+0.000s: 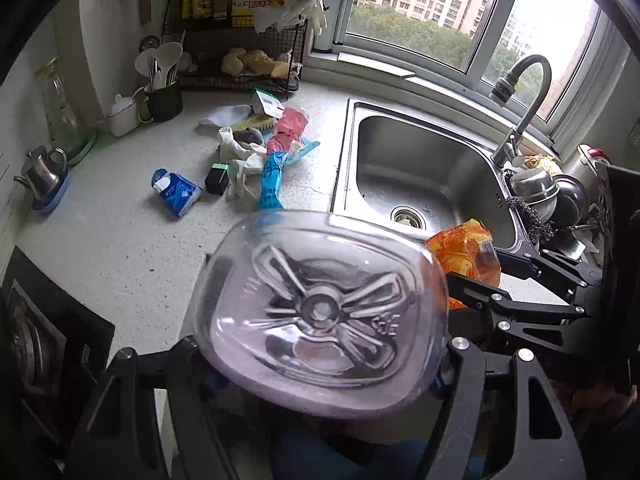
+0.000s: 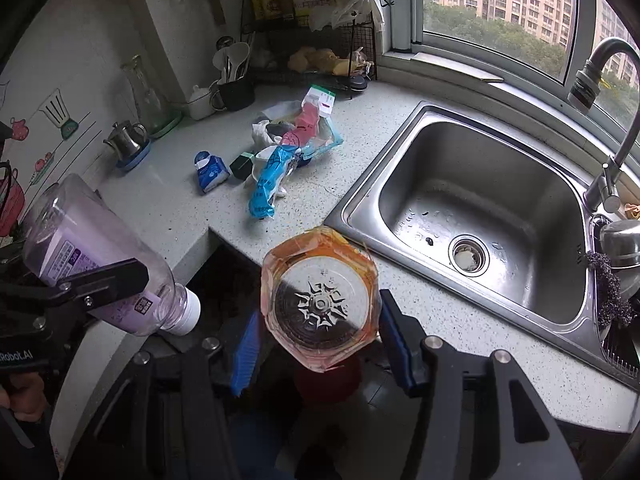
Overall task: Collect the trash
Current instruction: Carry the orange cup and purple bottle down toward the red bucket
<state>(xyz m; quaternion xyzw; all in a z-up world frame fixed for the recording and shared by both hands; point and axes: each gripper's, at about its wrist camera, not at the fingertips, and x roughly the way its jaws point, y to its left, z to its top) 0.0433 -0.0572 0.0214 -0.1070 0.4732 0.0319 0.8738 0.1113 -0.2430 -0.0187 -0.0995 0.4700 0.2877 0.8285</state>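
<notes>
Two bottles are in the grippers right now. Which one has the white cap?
The purple-labelled clear bottle in the left gripper; its white cap points down. The orange-wrapped bottle in the right gripper shows only its base.

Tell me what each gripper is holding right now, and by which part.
Left gripper: purple-labelled bottle, clamped across its body near the neck. Right gripper: orange-labelled bottle, gripped by its sides, base toward the camera.

Daylight from the window [image 1: 420, 12], fisheye-warped dark edges
</notes>
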